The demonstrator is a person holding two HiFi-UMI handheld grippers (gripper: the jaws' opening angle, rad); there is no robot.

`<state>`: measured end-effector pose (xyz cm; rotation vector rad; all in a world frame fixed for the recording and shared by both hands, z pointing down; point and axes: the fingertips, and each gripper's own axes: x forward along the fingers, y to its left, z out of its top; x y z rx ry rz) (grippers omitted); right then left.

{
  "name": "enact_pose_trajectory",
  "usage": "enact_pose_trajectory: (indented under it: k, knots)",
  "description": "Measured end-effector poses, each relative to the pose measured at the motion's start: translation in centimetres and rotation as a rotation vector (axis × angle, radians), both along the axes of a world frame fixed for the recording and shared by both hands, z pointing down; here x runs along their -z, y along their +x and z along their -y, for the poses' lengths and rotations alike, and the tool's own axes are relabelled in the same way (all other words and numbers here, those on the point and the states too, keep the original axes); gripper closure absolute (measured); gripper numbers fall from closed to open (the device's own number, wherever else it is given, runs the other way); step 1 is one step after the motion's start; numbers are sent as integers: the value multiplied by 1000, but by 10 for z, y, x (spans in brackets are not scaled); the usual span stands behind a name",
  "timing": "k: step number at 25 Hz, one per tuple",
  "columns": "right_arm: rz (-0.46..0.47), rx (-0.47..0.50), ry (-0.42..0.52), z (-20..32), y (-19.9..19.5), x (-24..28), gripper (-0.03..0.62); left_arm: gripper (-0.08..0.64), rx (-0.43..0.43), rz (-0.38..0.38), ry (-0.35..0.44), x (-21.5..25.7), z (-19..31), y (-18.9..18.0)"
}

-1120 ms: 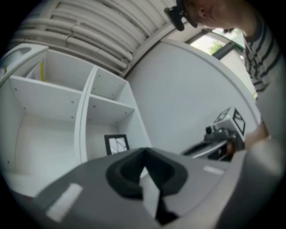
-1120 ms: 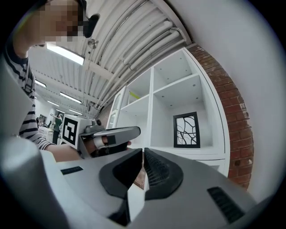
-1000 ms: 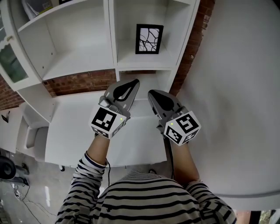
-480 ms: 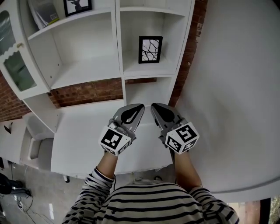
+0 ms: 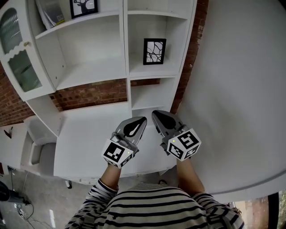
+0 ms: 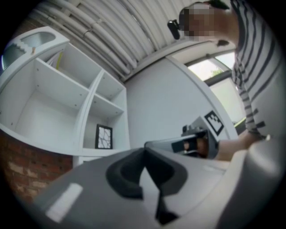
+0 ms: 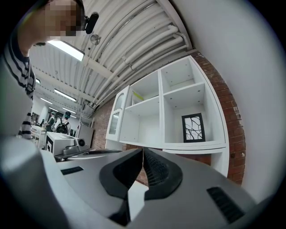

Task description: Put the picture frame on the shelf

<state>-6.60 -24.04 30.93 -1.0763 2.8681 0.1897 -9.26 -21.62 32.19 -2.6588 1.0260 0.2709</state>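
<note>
Head view: the picture frame (image 5: pixel 154 51) stands upright on the shelf board of the right-hand compartment of the white shelf unit (image 5: pixel 120 67), set back from the board's front edge. Its black border encloses a white panel with black branching lines. A second frame (image 5: pixel 84 6) stands on the upper left shelf board.

The left gripper (image 5: pixel 143 119) and the right gripper (image 5: pixel 154 113) hover side by side above the front edge of the white tabletop (image 5: pixel 85 134), well apart from the picture frame. Both point toward the shelf unit.

Left gripper view: the jaws are pressed together with nothing between them. Right gripper view: the jaws meet at their tips and are likewise empty. The picture frame (image 7: pixel 193 128) shows beyond them on its shelf board.
</note>
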Motion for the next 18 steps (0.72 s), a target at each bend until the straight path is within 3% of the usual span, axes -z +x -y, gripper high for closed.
enact_pose_trajectory:
  k: [18]
  knots:
    - [-35, -2, 0, -3, 0, -1, 584, 552, 16, -46, -10, -1, -3, -10]
